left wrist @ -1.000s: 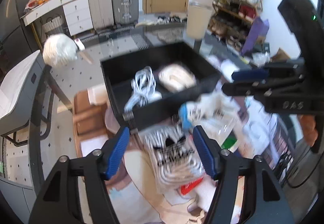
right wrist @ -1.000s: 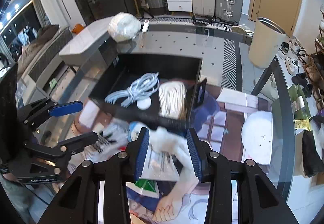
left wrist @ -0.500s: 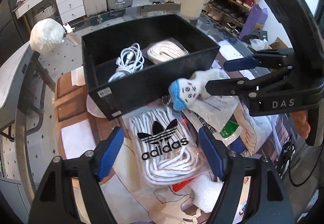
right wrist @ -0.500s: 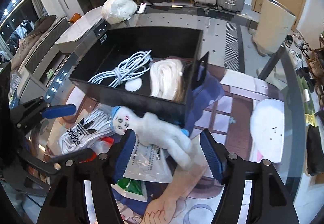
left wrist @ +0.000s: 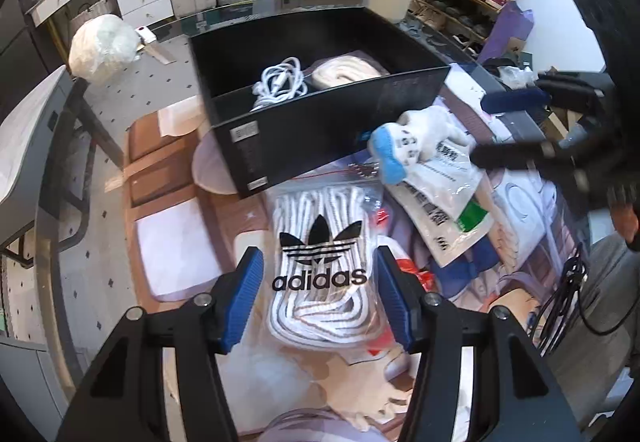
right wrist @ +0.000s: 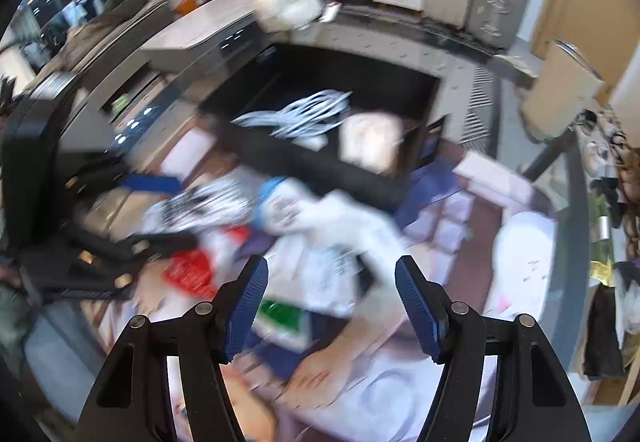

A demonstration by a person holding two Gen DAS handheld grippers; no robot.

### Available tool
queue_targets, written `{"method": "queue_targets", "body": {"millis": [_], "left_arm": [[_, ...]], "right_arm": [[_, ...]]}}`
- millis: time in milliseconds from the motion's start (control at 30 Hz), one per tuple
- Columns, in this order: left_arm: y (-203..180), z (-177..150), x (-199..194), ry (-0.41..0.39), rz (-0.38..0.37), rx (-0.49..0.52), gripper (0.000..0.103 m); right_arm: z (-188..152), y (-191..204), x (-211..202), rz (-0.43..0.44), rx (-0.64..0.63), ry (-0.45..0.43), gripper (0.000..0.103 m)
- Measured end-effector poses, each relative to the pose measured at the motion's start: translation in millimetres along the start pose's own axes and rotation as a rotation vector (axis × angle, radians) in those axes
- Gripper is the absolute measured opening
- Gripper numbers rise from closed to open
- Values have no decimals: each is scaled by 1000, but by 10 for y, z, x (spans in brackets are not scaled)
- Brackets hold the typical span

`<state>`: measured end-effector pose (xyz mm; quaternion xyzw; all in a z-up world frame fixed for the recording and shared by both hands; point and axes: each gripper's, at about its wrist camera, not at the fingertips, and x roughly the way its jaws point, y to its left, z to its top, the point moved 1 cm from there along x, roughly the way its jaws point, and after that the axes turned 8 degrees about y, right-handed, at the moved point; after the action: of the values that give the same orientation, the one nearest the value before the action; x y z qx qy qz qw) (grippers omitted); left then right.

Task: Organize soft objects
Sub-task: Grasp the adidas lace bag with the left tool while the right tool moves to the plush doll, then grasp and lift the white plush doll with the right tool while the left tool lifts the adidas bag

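Left claw: left gripper [left wrist: 320, 296] spread wide, blue ribbed pads flanking the rope bag [left wrist: 322, 262] at lower centre, grasping nothing.
Rope bag: clear crinkly plastic over coiled white cord, long axis running up the frame toward the black box [left wrist: 320, 130].
Box: matte, rigid; holds a white cable [left wrist: 280, 82] and cream roll [left wrist: 346, 71].
Doll: fuzzy white doll [left wrist: 412, 140], blue cap pointing lower left, lying on a glossy pouch [left wrist: 448, 206], right of centre.
Right claw: right gripper [right wrist: 331, 306] released, empty; its view is smeared with blur.
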<state>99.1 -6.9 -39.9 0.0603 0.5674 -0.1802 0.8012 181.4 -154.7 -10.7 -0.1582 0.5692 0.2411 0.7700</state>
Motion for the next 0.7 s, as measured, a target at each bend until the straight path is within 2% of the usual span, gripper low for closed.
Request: {"method": "queue_targets", "body": {"millis": [200,233,300,367,433,533,633,700], "left_arm": [[20,13,95,21,20,-2,66],[7,25,117,21,25,1,63],[-4,36,133,16,14,6,49],[6,49,117,18,-10,5,46],[18,36,85,17,-3,2,46],[48,-16,49,14,4,-2,46],[67,-38,40,13,6,-11,46],[54,-34,33,12,12,-10,49]], "right_arm": [[258,-99,314,2,1,35,68],[280,-114,375,15,10,52,68],[272,-139,422,49,26,74,68],[220,-120,404,80,24,111,68],[134,-71,397,129,13,175,68],[-46,102,298,194,-88,215,68],[-92,147,166,192,-112,198,68],[-22,71,91,158,-78,147,68]]}}
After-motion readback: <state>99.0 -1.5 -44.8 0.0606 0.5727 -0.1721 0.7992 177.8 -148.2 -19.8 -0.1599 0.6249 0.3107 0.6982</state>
